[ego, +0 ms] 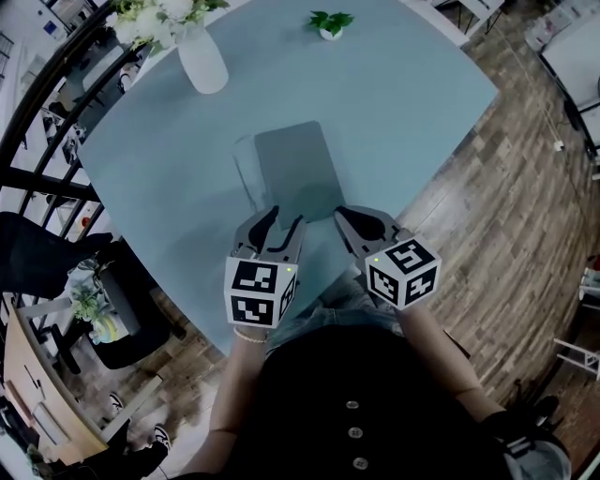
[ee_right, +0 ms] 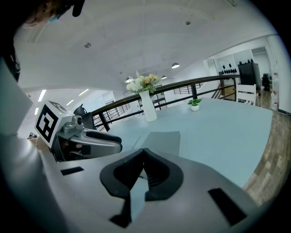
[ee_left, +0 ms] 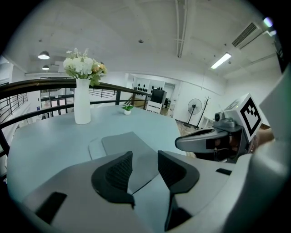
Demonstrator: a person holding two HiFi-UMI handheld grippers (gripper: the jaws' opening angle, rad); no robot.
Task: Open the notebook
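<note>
Now | vase [ego: 202, 61] holding flowers [ego: 155, 17] | pot [ego: 330, 34] holding plant [ego: 330, 19] | left gripper [ego: 286, 217] gaping at notebook [ego: 295, 169] corner | right gripper [ego: 343, 215] pressing closed

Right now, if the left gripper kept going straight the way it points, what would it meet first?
Probably the near edge of the grey notebook, which lies just ahead of the left gripper, in line with its open jaws. Depth is unclear.

White flower vase [ego: 201, 58], small potted plant [ego: 330, 23]
</note>
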